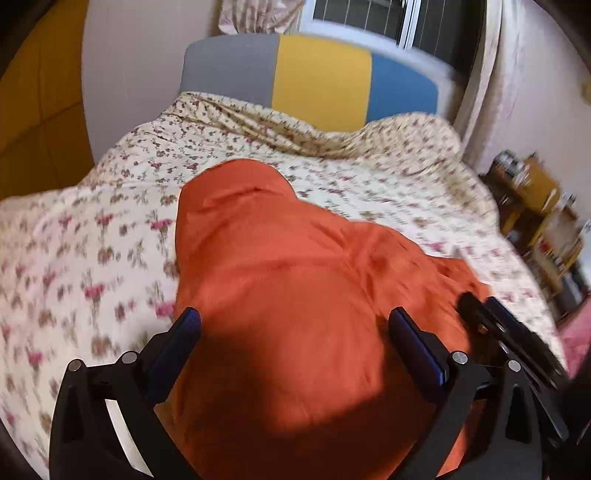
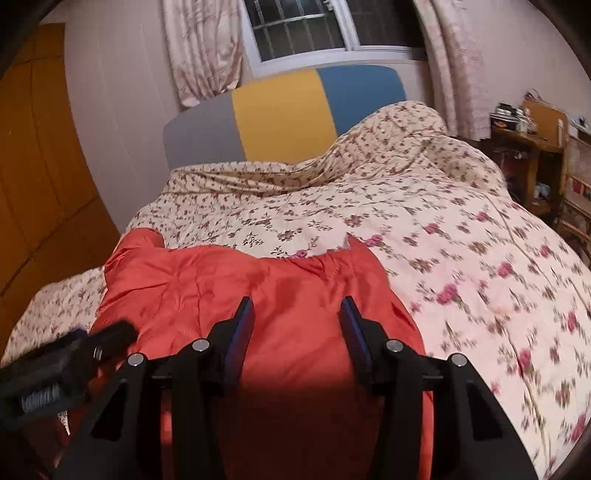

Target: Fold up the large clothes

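Note:
A large orange-red garment [image 1: 288,280] lies bunched on a floral bedspread [image 1: 92,258]; it also shows in the right wrist view [image 2: 288,295]. My left gripper [image 1: 293,321] hovers over the garment's near part, jaws wide open and empty. My right gripper [image 2: 297,310] is also open over the garment, with nothing between its fingers. The right gripper shows at the right edge of the left wrist view [image 1: 491,325], and the left gripper at the lower left of the right wrist view [image 2: 92,343]. The garment's near edge is hidden under both grippers.
The bed has a grey, yellow and blue headboard [image 1: 314,81] below a window [image 2: 303,29] with curtains. A wooden door [image 2: 33,166] is on the left. A cluttered wooden desk [image 2: 528,147] stands to the right of the bed. The bedspread [image 2: 461,258] is rumpled near the headboard.

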Tool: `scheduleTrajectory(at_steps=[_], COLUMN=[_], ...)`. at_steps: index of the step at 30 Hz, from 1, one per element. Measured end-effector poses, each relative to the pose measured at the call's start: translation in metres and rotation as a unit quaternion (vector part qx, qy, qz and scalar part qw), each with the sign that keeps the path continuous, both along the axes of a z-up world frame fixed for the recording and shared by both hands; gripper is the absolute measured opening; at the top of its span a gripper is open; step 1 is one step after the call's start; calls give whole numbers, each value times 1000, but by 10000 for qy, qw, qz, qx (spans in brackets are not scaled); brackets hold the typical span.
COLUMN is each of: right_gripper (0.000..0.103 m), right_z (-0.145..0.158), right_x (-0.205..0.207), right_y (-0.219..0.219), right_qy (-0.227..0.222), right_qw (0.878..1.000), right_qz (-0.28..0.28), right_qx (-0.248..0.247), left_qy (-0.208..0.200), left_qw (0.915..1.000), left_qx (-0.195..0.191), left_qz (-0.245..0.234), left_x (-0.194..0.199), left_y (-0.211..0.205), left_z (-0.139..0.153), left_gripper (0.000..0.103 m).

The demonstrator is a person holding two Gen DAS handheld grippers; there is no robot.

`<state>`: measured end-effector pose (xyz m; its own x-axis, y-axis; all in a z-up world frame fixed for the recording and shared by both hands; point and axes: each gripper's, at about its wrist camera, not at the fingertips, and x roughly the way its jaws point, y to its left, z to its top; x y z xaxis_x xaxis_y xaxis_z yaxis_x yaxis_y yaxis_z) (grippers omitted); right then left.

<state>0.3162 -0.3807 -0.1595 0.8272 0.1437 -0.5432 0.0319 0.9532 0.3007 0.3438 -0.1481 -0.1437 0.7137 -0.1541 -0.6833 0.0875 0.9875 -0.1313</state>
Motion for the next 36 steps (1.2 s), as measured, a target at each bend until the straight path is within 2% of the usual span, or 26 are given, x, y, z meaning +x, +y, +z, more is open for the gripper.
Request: scheduleTrajectory(at_steps=[3, 7, 18, 20, 23, 27, 30, 36], right_gripper=[49, 51, 52, 56, 69, 75, 86, 92], right_z=[-9, -18, -25, -24, -20, -14, -10, -14], right_x=[-2, 3, 2, 0, -9, -23, -38, -59], right_y=[2, 1, -2, -4, -6, -3, -7, -26], right_qy=[43, 101, 75, 17, -91, -167, -114, 178], right_qw=[10000, 9999, 9997, 9995, 9992, 9995, 9995, 9983], right_qz=[1, 36, 4, 51, 120, 162, 137, 67], right_qx=[-15, 107, 223, 314, 372, 231, 269, 548], left_qy=[-431, -869, -754, -763, -763, -559, -362, -146], left_qw=[9989, 9953, 9958, 9958, 9965, 9982, 9987, 9983], left_qx=[160, 428, 506, 498, 305, -36, -313, -567], left_qz=[88, 99, -97, -89, -121, -211, -201, 54], left_x=[-25, -35, -20, -23, -31, -45, -54, -64], left_y=[-7, -13, -15, -15, -7, 11, 28, 63], left_z=[-12, -22, -33, -32, -26, -20, -17, -17], left_gripper=[100, 100, 100, 100, 100, 100, 100, 100])
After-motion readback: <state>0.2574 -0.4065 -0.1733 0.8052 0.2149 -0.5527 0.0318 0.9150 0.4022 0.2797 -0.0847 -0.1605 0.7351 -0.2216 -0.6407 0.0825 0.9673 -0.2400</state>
